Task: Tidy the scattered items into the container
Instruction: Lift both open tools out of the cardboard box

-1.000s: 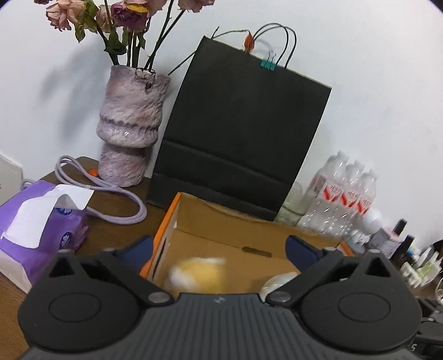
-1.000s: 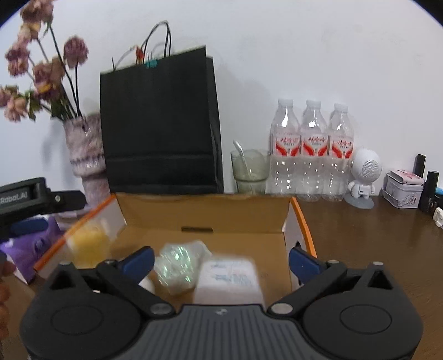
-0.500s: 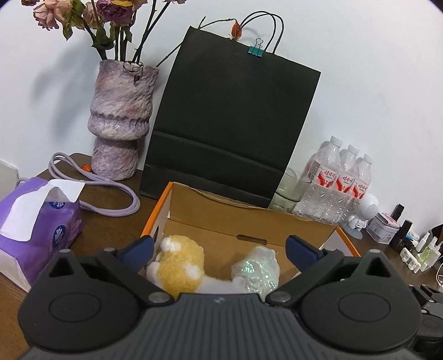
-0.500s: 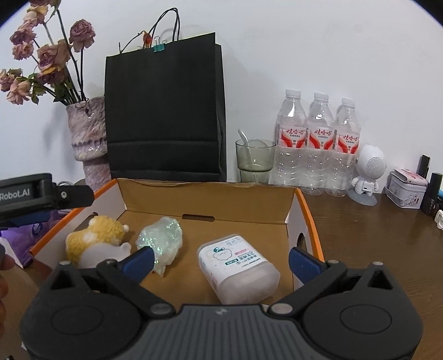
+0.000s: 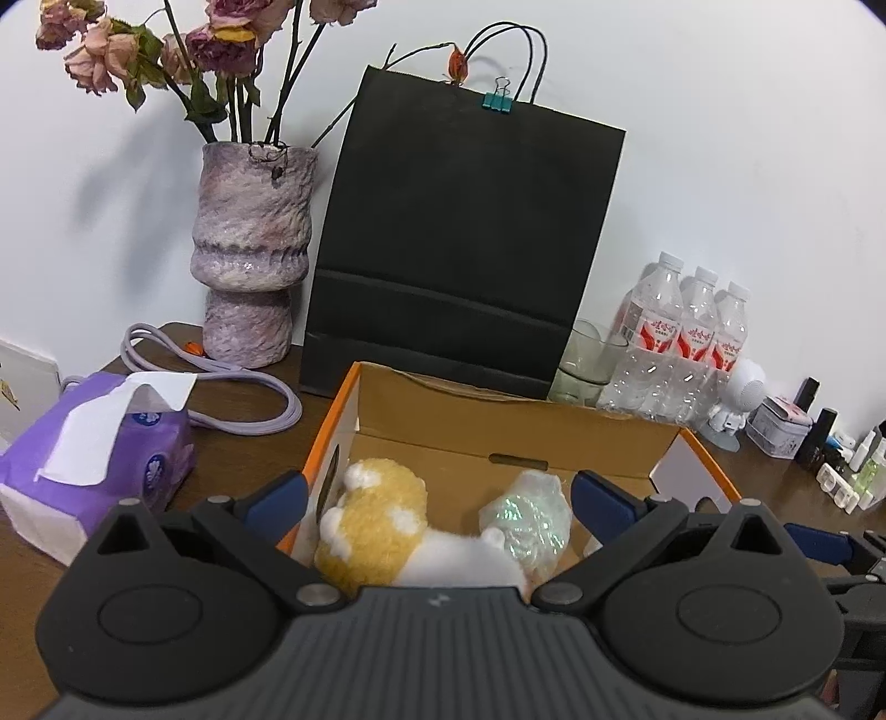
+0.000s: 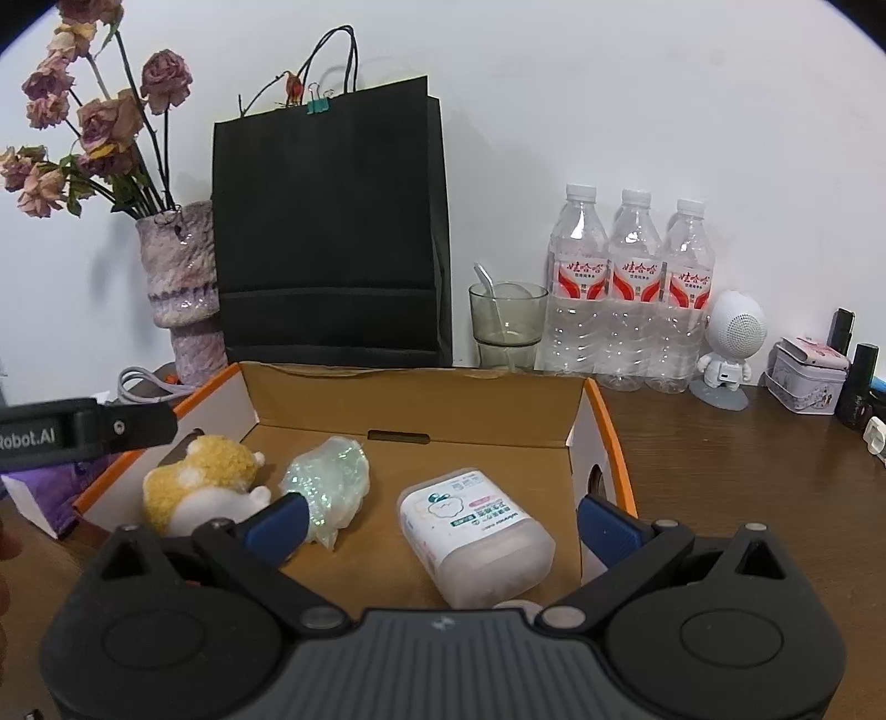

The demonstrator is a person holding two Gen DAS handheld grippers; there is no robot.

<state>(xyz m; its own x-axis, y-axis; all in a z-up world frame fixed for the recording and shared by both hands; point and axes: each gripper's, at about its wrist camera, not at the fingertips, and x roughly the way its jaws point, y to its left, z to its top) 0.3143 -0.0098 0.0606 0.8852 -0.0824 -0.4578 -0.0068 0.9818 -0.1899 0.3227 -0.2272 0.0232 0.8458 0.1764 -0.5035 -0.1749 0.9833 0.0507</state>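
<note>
Already inside the cardboard box (image 6: 421, 401) lie a yellow plush toy (image 6: 199, 479) at nine o'clock, a crinkled iridescent bag (image 6: 329, 479) at centre and a white wipes tub (image 6: 476, 534) toward four o'clock, apparently dropped there for tidying. Both the left gripper (image 5: 437, 495) and the right gripper (image 6: 440, 523) hover at the near rim, fingers spread wide and grasping nothing, suggesting the sorting is nearly complete.

Both views are evenly and softly lit against a white wall (image 5: 720, 111). The dried roses (image 5: 166, 50) and the vase (image 5: 249, 249) cast a diffuse grey shadow on the wall to their left. Faint sheen shows on the water bottles (image 6: 631, 288). Fisheye curvature bends the edges, with dark vignette corners. Focus is sharp; no motion blur.
</note>
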